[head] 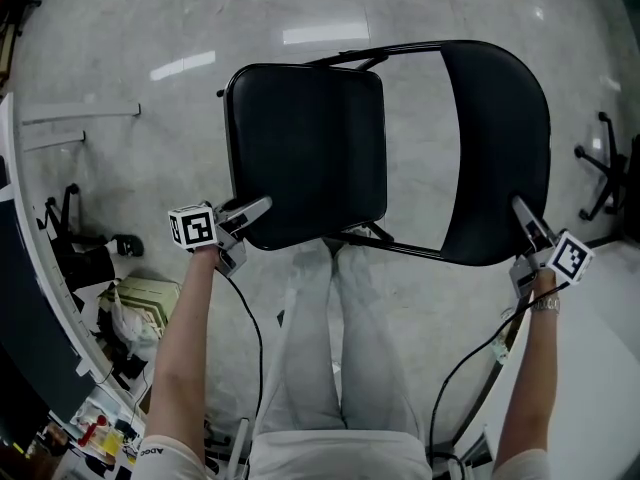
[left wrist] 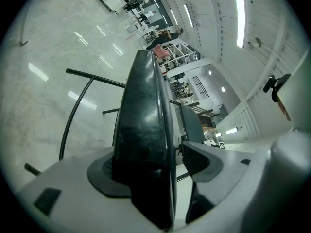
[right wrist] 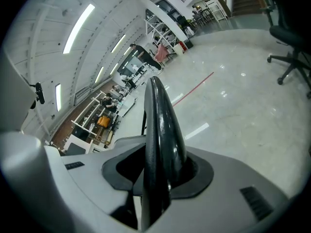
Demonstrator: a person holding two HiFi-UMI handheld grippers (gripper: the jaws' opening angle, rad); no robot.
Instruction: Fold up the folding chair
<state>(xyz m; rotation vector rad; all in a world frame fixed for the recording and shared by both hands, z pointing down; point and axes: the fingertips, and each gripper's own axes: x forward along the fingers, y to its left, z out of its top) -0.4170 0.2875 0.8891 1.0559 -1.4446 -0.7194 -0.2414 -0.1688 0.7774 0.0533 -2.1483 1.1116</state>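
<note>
The left gripper (head: pixel 252 211) has its jaws spread around the lower-left corner of the seat (head: pixel 305 148), with one pad on the cushion and the other just off it. The right gripper (head: pixel 524 214) straddles the lower-right edge of the backrest (head: pixel 495 138), jaws parted and not pinching. The folding chair (head: pixel 410 250) stands at frame centre. The floor (head: pixel 150 168) lies bare above and left of it. An office chair (head: pixel 605 173) is at the right edge, and bags (head: pixel 135 303) crowd the lower left.

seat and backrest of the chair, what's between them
Head view: only a gap showing floor, bridged by a thin frame tube at each end.
</note>
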